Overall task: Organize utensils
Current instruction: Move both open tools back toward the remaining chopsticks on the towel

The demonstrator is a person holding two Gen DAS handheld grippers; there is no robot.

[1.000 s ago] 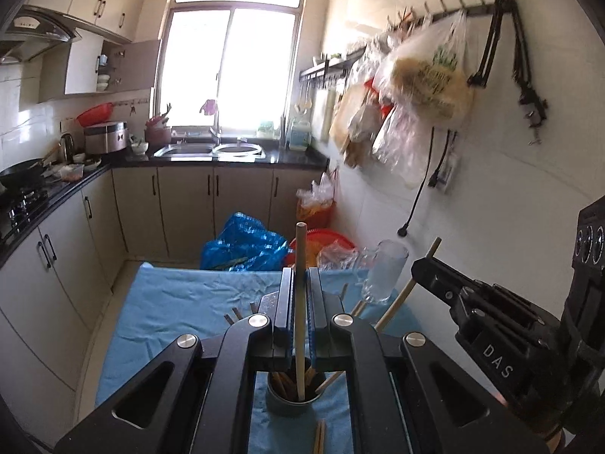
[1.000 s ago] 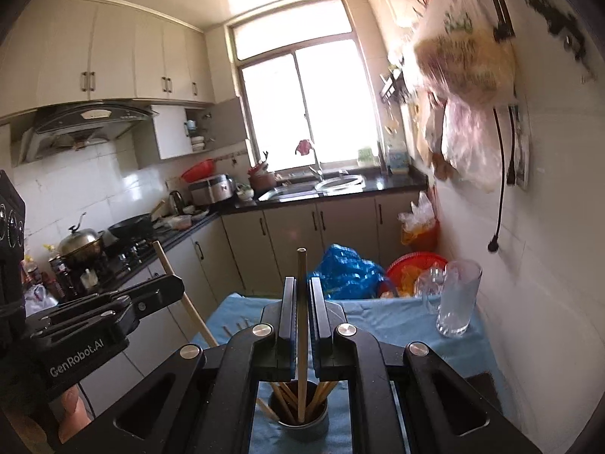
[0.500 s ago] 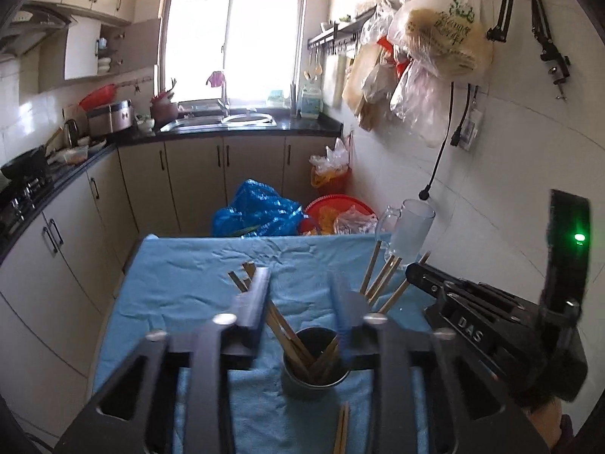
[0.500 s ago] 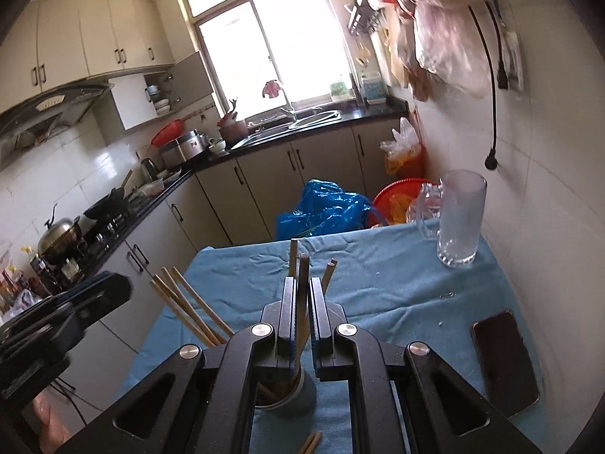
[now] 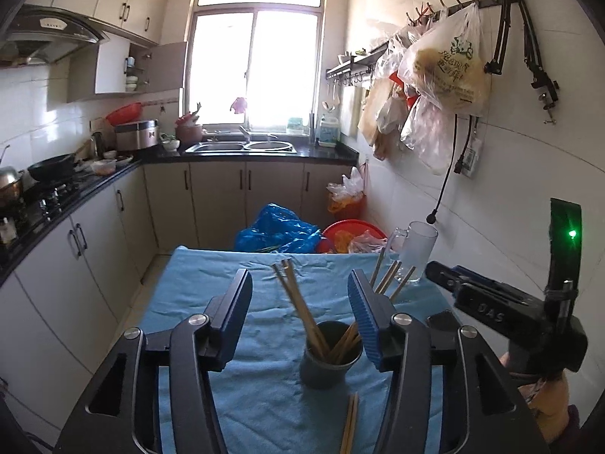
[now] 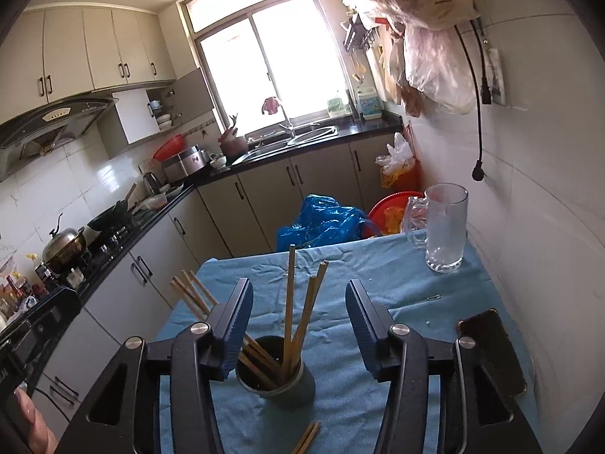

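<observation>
A dark grey cup (image 5: 329,359) stands on the blue cloth and holds several wooden chopsticks (image 5: 298,304). It also shows in the right wrist view (image 6: 278,378), with its chopsticks (image 6: 289,310) leaning apart. My left gripper (image 5: 300,302) is open and empty, just above and behind the cup. My right gripper (image 6: 298,310) is open and empty over the same cup; its body shows at the right of the left wrist view (image 5: 491,308). A loose pair of chopsticks (image 5: 349,423) lies on the cloth in front of the cup, seen in the right wrist view too (image 6: 306,437).
The blue cloth (image 6: 378,287) covers a small table against the tiled right wall. A glass mug (image 6: 444,227) stands at its far right corner. A dark phone (image 6: 491,352) lies at the right edge. Kitchen counters run along the left and far sides.
Both grippers were shut on a chopstick held upright over the cup. The left opened first, then the right, and both chopsticks now stand in the cup.
</observation>
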